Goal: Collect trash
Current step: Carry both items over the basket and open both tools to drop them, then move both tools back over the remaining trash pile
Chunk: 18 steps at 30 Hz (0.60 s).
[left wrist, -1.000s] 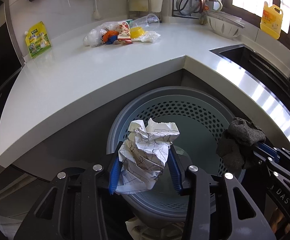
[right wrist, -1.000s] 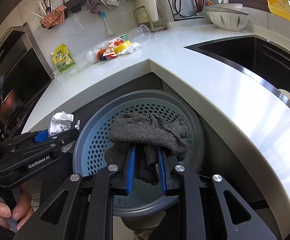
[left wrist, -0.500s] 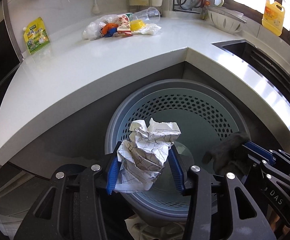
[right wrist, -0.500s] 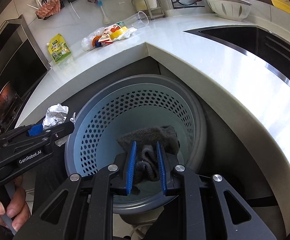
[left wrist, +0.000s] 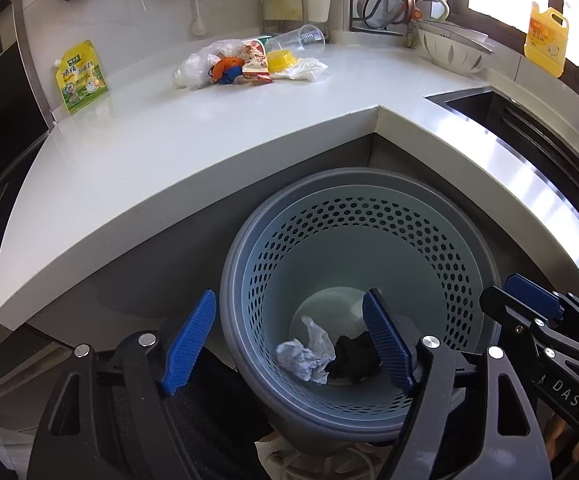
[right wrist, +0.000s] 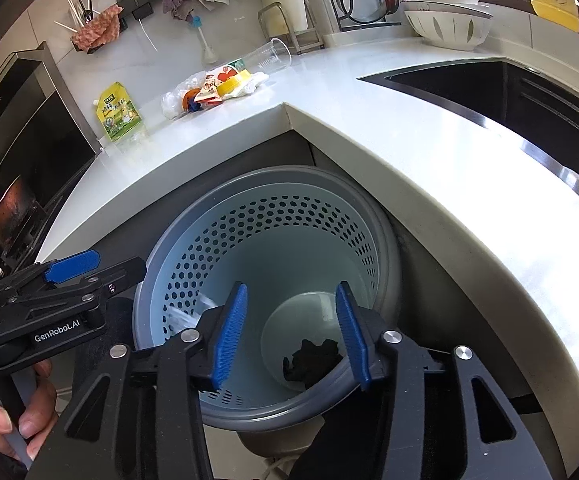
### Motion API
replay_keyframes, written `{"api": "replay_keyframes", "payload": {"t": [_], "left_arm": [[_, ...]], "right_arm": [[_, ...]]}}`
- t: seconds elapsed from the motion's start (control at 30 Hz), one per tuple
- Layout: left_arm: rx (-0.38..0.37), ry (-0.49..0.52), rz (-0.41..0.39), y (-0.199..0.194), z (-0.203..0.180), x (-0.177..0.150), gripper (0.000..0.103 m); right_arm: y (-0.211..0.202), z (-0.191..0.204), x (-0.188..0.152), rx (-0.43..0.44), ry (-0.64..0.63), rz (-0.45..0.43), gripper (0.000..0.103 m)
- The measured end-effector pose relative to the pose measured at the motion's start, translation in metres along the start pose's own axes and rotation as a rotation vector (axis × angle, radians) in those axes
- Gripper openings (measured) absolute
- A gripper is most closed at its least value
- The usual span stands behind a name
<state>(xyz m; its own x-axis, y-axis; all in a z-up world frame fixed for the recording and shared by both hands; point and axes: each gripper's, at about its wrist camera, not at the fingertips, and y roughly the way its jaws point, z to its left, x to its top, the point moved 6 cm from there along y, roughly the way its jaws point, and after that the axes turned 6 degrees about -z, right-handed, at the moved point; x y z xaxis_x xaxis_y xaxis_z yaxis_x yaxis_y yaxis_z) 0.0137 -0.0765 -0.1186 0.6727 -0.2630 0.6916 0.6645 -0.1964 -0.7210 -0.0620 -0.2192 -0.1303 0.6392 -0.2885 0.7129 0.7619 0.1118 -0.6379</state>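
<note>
Opening: left tool, right tool; both empty above bin.

From where I steer, the perforated waste bin stands wide open on top, so I can drop straight in; only a crumpled paper and a dark rag lie at its bottom. At twelve o'clock the countertop's inner corner overhangs the bin's far rim. At eleven o'clock, well back on the counter, a litter pile with a tipped plastic cup blocks a flat sweep. At two o'clock the sink drops away.
</note>
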Motion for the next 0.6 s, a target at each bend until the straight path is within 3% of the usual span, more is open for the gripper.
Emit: {"api": "replay_keyframes", "payload": {"t": [0.6], "left_arm": [[-0.001,-0.023,-0.02,-0.009,0.0095,0.0021,0.083]], "right_arm": [[-0.0083,-0.0023,0.0066,-0.006,0.013,-0.033,0.058]]}}
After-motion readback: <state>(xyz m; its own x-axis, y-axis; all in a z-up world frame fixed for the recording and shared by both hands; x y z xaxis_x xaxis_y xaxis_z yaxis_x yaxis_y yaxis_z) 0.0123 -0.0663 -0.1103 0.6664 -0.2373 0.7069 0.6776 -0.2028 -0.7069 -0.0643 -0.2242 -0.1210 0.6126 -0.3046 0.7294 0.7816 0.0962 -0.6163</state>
